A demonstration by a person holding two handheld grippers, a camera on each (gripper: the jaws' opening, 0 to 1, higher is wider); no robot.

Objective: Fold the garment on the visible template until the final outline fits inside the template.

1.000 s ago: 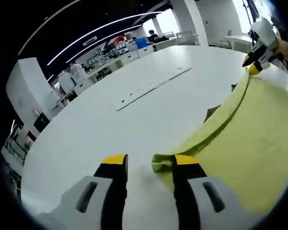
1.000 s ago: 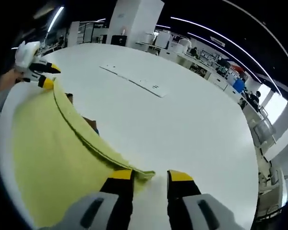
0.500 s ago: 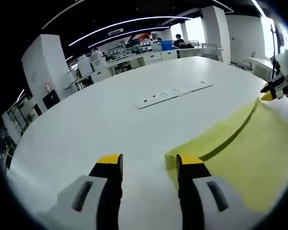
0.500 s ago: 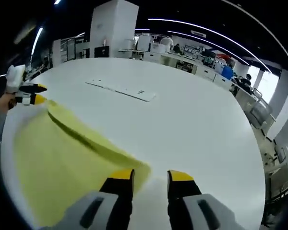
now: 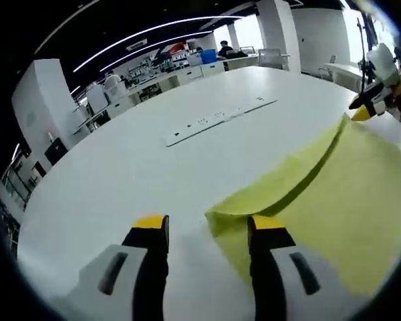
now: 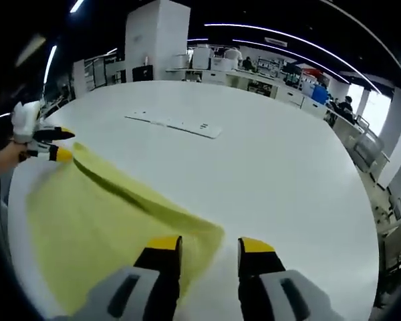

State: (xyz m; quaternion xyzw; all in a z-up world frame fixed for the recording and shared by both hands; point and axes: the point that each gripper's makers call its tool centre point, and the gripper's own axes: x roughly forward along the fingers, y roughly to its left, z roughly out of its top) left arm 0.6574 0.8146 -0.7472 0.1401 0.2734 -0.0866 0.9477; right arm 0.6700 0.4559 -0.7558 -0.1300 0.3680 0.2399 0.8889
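Both claws apart: left claw (image 5: 207, 231) & right claw (image 6: 209, 246) at yellow garment (image 5: 334, 194) corners; white table (image 5: 134, 174).

The yellow garment (image 5: 334, 200) is showing as soft, matt cloth, its fold sagging limply over the table (image 5: 154, 174), which is looking smooth, white and faintly sheened. On that table, beyond the garment, a white strip (image 6: 174, 124) is looking like smooth hard plastic.
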